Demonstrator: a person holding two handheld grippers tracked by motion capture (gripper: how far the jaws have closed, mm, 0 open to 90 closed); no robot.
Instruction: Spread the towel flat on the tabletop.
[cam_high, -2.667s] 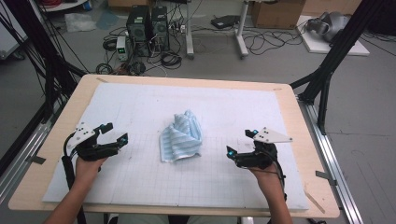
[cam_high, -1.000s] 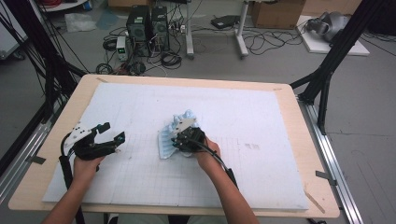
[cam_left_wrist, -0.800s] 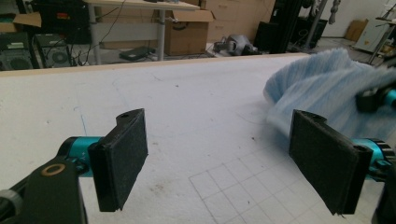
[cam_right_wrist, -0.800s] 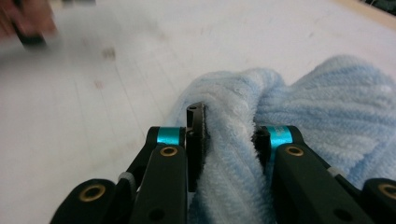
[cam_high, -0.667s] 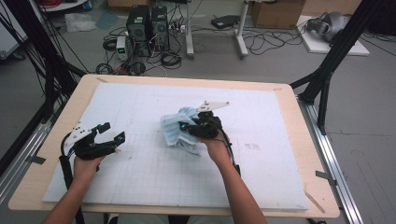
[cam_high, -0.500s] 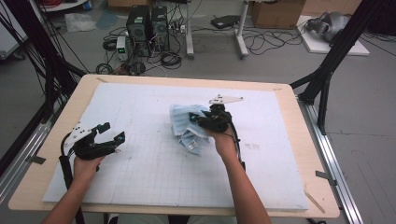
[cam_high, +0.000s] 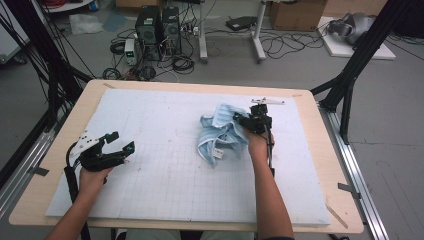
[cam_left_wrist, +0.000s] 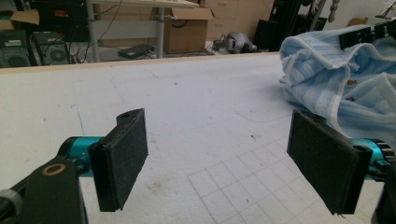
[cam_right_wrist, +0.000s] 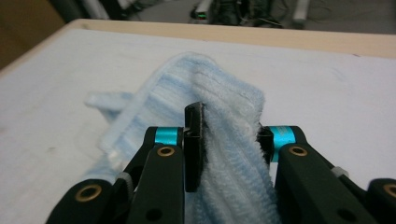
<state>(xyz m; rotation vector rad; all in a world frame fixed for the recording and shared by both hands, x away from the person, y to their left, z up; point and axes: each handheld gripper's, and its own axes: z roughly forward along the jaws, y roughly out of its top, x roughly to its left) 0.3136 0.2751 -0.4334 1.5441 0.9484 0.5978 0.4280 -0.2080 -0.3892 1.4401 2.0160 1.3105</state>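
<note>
White gridded mat (cam_high: 165, 165) over a pale wooden table (cam_high: 330, 185), with computer towers (cam_high: 157, 25), tangled cables and cardboard boxes on the grey floor behind. The right gripper (cam_high: 248, 121) is clamped on the crumpled light-blue towel (cam_high: 220, 135), right of the mat's centre, its small tag (cam_high: 218, 152) too tiny to read. The left gripper (cam_high: 120, 145) sits at the mat's left edge, jaws spread wide

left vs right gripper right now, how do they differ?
The left gripper has its jaws wide apart with nothing between them; the right gripper is closed on a fold of the light blue towel. The left gripper sits apart from the towel at the left of the white mat, while the right gripper is at the towel's right edge. Both have black padded jaws and teal fittings.
</note>
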